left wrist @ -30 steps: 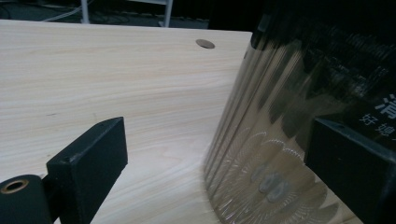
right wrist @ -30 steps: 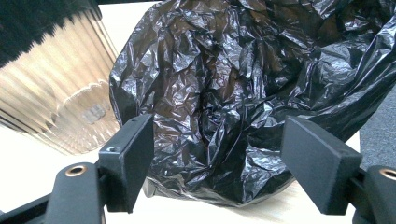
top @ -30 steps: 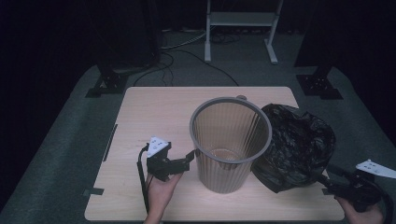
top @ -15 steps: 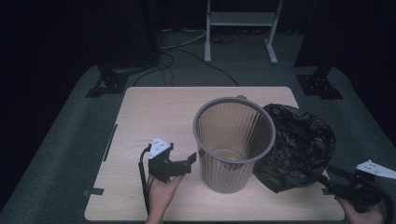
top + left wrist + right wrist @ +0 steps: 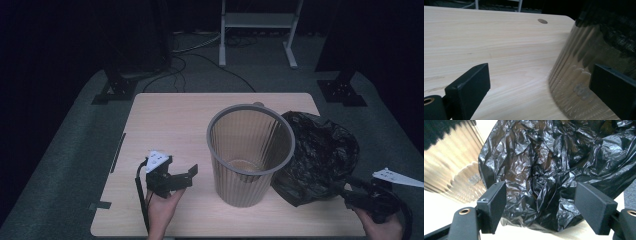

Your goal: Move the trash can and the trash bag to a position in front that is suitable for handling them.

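- A ribbed, see-through waste bin stands upright on the wooden table, a little to the 3 o'clock side of the table's middle, with its grey rim facing up.
- A crumpled black plastic bag lies at 3 o'clock of the bin, pressed against the bin's wall and reaching to the table's 3 o'clock edge.
- The left gripper sits at 9 o'clock of the bin, near the table's 6 o'clock edge, held in the person's left hand, which comes in from 6 o'clock.
- Its jaws point toward 3 o'clock, at the lower wall of the bin, and have just been opening. They now stand released and wide, with nothing between them.
- In the left gripper view one jaw rises over bare wood, while the other stands in front of the ribbed wall; whether it touches the bin I cannot tell.
- The right gripper is at 4 o'clock of the bin, off the table's 3 o'clock corner, in the person's right hand.
- In the right gripper view its jaws stand apart and released, one on each side of a bulge of the bag, with the pads not pressing on the plastic.
- In that same view the bag rests on the wood, with the bin just beside it at 9 o'clock.
- A small round hole marks the table near its 12 o'clock edge, behind the bin.
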A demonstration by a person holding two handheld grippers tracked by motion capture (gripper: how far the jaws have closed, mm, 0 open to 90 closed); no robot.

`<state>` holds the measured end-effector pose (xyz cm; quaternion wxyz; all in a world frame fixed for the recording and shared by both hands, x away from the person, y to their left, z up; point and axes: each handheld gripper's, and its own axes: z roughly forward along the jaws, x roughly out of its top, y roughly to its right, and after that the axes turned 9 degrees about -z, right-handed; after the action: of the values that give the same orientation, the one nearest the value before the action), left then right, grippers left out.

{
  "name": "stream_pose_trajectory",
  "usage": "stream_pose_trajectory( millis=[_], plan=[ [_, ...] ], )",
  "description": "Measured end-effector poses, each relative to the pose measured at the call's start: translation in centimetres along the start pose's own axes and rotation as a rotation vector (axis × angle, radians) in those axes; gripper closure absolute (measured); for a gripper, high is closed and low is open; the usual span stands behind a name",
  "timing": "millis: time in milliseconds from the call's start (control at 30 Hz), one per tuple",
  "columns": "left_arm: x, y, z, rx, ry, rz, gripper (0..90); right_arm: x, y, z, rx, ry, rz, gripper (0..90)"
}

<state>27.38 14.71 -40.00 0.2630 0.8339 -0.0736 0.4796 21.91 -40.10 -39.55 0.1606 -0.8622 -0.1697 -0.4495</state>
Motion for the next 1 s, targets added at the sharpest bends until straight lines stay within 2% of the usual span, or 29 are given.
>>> stream_pose_trajectory(
  millis=[233, 367, 533, 667, 900, 1000],
  plan=[
    [0.1, -0.8, -0.8, 0.016, 0.002, -0.004, 2.5, 1.1, 0.8, 1.0, -0.007, -0.031, 0.025, 25.3],
    [0.1, -1.1, -1.0, 0.027, 0.003, -0.002, 2.6, 2.3, 1.2, 1.8, 0.021, -0.037, 0.038, 25.3],
    [0.0, -1.6, -1.2, 0.03, 0.0, -0.008, 2.6, 4.3, 1.2, 3.1, 0.027, -0.065, 0.014, 25.5],
    [0.1, -2.0, -1.4, 0.031, 0.008, -0.025, 2.6, 5.6, 1.2, 4.7, 0.017, -0.108, -0.005, 25.5],
    [0.2, -2.1, -1.7, 0.04, 0.015, -0.016, 2.6, 7.9, 1.5, 7.7, -0.002, -0.188, -0.027, 25.5],
    [0.2, -2.3, -1.7, 0.039, 0.015, -0.025, 2.6, 8.8, 1.6, 9.1, -0.001, -0.222, -0.033, 26.1]
  ],
)
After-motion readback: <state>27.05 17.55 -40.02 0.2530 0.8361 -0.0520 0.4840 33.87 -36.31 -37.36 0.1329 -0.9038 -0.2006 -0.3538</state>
